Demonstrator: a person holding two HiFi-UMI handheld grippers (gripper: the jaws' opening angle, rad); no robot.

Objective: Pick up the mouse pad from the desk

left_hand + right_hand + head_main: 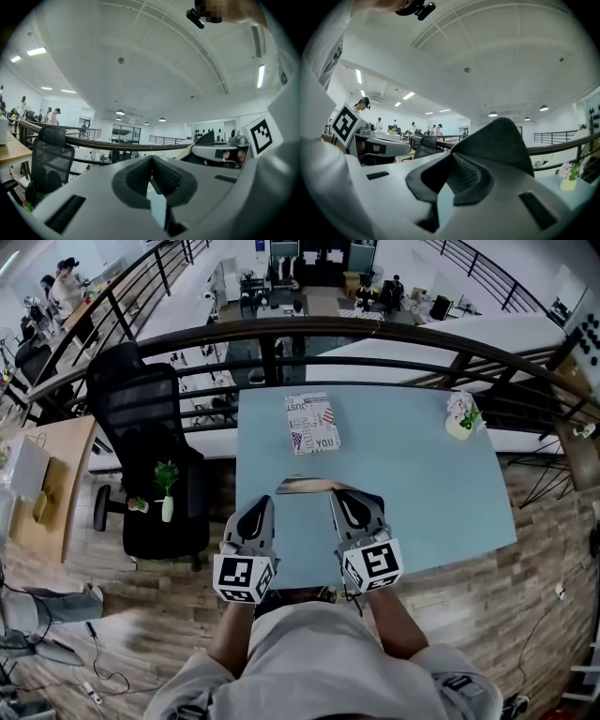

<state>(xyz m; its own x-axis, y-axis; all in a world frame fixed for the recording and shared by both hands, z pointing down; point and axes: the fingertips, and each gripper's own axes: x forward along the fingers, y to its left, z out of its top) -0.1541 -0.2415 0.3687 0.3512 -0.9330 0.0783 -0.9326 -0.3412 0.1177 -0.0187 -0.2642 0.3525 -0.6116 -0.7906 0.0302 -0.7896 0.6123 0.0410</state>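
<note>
Both tongs, left [261,508] and right [345,502], are tipped upward over the counter's [422,488] near edge. Each is pinched together on a thin side edge of the mouse pad [307,535]. The pad hangs between them as a pale blue sheet, already off the surface. Its far edge, just past the tips, curls over and shows a dark underside. Only a sliver of blue sits inside each bite, so the hold looks shallow.

The main risk is probably slip. If the tongs spread apart or twist unevenly, the limp sheet could slide out of one pair and swing from the other.

Ahead of the tongs lies a patterned booklet [312,423], which a drooping pad could drag. A small flower pot [461,416] stands far ahead to the right, and the railing [375,334] lies beyond that.
</note>
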